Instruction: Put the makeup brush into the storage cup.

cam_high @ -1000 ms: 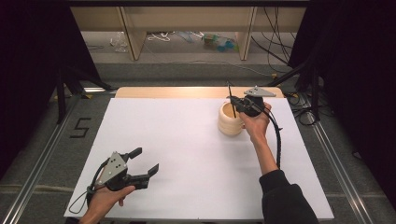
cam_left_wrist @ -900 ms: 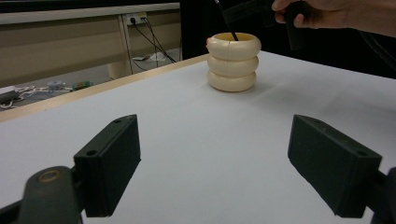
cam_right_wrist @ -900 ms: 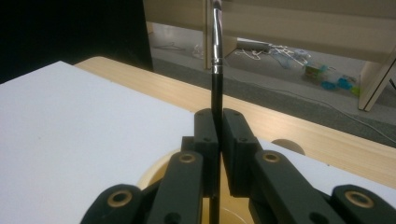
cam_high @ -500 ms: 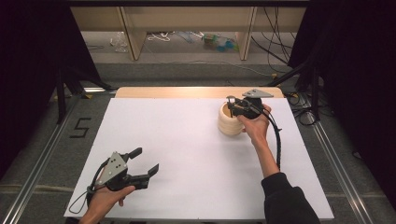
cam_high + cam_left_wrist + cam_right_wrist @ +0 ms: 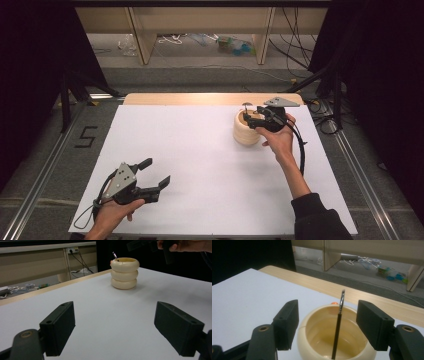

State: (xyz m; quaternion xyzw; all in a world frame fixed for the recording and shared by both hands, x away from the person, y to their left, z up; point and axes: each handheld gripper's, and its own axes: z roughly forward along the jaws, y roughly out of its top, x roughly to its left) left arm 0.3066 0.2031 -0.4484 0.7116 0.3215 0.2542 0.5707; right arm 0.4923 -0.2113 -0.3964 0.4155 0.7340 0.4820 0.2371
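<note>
We're watching the brush (image 5: 337, 335) standing inside the cream pot (image 5: 317, 340); our right gripper (image 5: 327, 322) has just been opening, hovering wide above it.

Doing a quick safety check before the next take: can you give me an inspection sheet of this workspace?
Surface: white table, wood strip along the far edge.
Job's things: cream ringed cup upright; thin brush stands in it, leaning on the rim.
Clutter: nothing seen on the table.
Grippers: right gripper over the cup, jaws just opened, apart from the brush between them; left gripper open, low at the near left.
Cables: one trails from each gripper.
Surroundings: shelf legs, loose wires and small items on the floor beyond; black curtains at the sides.
</note>
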